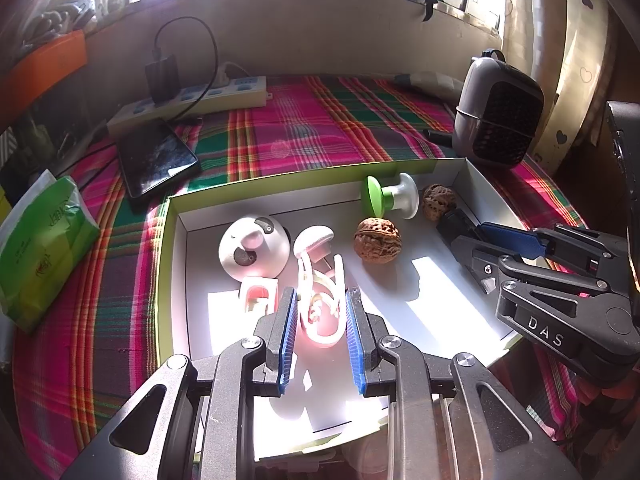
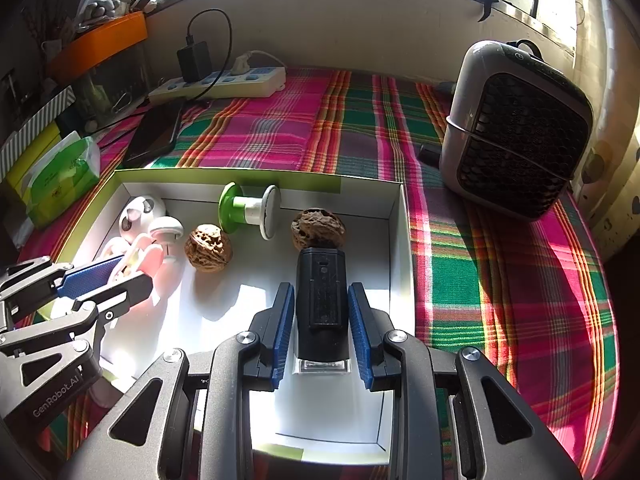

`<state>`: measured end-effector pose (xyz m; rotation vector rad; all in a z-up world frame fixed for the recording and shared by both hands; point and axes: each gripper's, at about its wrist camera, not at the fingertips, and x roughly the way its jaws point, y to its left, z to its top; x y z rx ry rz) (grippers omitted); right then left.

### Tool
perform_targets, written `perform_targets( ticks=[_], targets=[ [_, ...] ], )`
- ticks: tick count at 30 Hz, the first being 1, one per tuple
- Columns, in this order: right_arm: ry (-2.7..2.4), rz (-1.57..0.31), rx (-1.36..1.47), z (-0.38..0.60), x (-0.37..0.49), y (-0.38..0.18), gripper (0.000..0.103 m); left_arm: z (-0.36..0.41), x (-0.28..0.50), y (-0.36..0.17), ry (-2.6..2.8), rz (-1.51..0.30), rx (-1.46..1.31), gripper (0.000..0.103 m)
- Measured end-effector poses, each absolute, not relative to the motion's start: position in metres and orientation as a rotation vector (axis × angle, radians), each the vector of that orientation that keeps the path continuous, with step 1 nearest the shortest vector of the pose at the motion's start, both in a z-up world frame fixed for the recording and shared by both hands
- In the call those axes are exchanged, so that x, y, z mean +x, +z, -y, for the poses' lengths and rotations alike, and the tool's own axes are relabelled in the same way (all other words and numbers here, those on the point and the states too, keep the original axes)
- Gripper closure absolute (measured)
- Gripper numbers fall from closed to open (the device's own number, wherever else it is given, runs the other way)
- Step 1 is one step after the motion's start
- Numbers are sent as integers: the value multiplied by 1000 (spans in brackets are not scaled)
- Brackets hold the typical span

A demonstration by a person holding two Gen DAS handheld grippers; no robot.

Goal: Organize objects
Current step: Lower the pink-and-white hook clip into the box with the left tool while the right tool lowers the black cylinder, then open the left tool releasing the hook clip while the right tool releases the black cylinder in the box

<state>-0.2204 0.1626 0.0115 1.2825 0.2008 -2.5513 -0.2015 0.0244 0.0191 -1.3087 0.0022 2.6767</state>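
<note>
Claw [image 1: 466, 236] housing lettered "DAS"

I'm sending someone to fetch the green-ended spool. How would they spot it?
Find the shallow white box on the plaid cloth. Against its far wall lies the spool, between two walnuts. It alone has one green disc and one white.
</note>
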Motion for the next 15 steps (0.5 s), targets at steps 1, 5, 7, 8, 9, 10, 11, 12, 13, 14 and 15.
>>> perform_targets(
  ticks=[1, 5, 7, 8, 9, 10, 11, 12, 13, 14, 15],
  targets=[
    [-2552, -202, 1281, -162, -220, 11, 74, -24, -202, 19, 2676, -2, -1309, 82],
    [-2553, -195, 1278, -163, -220, 12, 74, -24, -202, 19, 2675, 1, -1311, 82],
    [-2554, -192, 1278, -163, -219, 12, 74, -25, -202, 18, 2669, 5, -1317, 82],
    [-2556, -192, 1279, -163, -219, 12, 74, -24, -203, 16, 2661, 13, -1338, 81],
    [-2556, -190, 1276, -163, -219, 12, 74, -24, -203, 14, 2657, 18, -1346, 81],
    [-2558, -190, 1276, -163, -218, 12, 74, -24, -203, 13, 2657, 17, -1353, 81],
    [-2558, -190, 1275, -163, -217, 12, 74, -25, -202, 13, 2659, 17, -1347, 81],
    [-2559, -190, 1274, -163, -217, 12, 73, -24, -202, 13, 2659, 20, -1342, 81],
    [-2560, -190, 1272, -163, -217, 13, 73, -24, -201, 14, 2658, 24, -1341, 81],
    [-2560, -190, 1270, -163, -217, 13, 71, -24, -201, 14, 2659, 24, -1342, 81],
    [-2560, -190, 1267, -163, -217, 13, 70, -25, -201, 14, 2660, 21, -1344, 81]
  ],
)
